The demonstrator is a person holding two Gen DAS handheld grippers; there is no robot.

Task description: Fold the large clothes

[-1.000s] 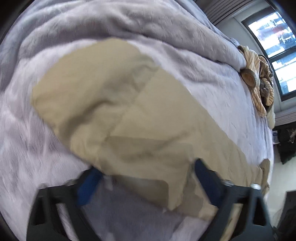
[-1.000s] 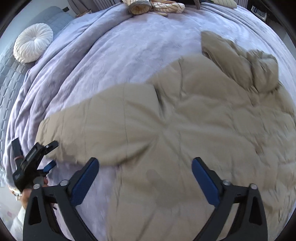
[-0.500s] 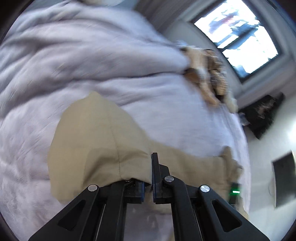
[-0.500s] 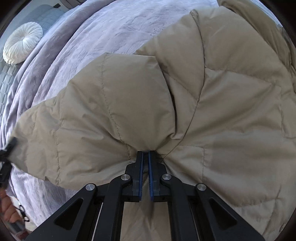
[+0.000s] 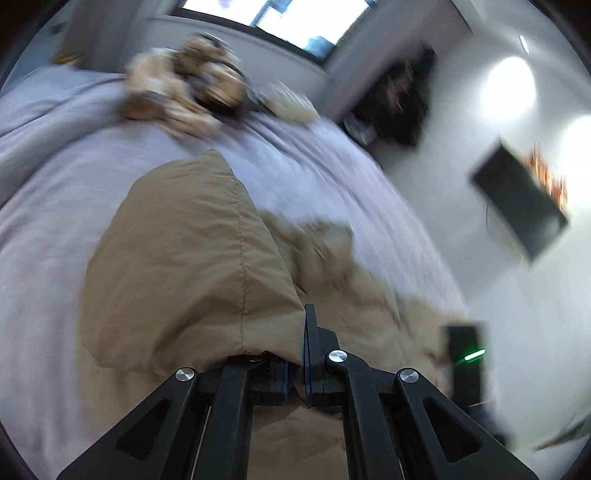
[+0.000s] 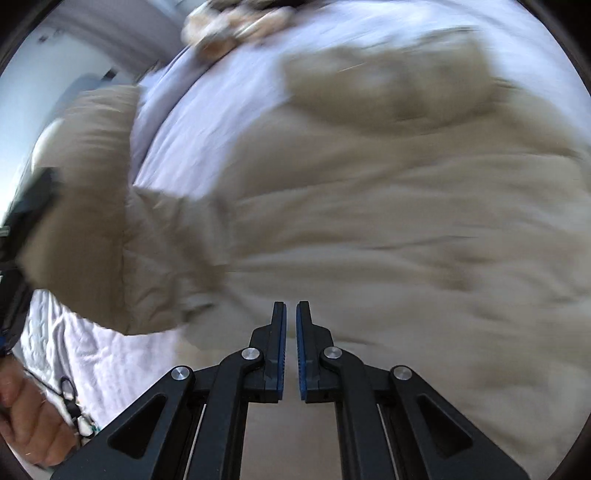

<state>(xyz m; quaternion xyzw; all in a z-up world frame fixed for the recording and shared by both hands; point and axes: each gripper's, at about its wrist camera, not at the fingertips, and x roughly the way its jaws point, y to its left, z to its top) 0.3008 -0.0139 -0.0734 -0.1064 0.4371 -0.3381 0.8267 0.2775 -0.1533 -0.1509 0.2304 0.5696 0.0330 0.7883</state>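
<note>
Carrying the sleeve (image 5: 192, 266) pinched in the left gripper (image 5: 295, 354) across the jacket (image 6: 388, 229) works best laid flat, the right gripper (image 6: 290, 321) nearly closed, holding nothing.

Daylight pours in through a blown-out window (image 5: 280, 22), and two ceiling lights (image 5: 509, 92) glare white. Both fisheye views bend hard at their dark rims. Motion blur smears the tan jacket (image 6: 388, 229) and bedding (image 5: 314, 173); only the gripper arms stay sharp
</note>
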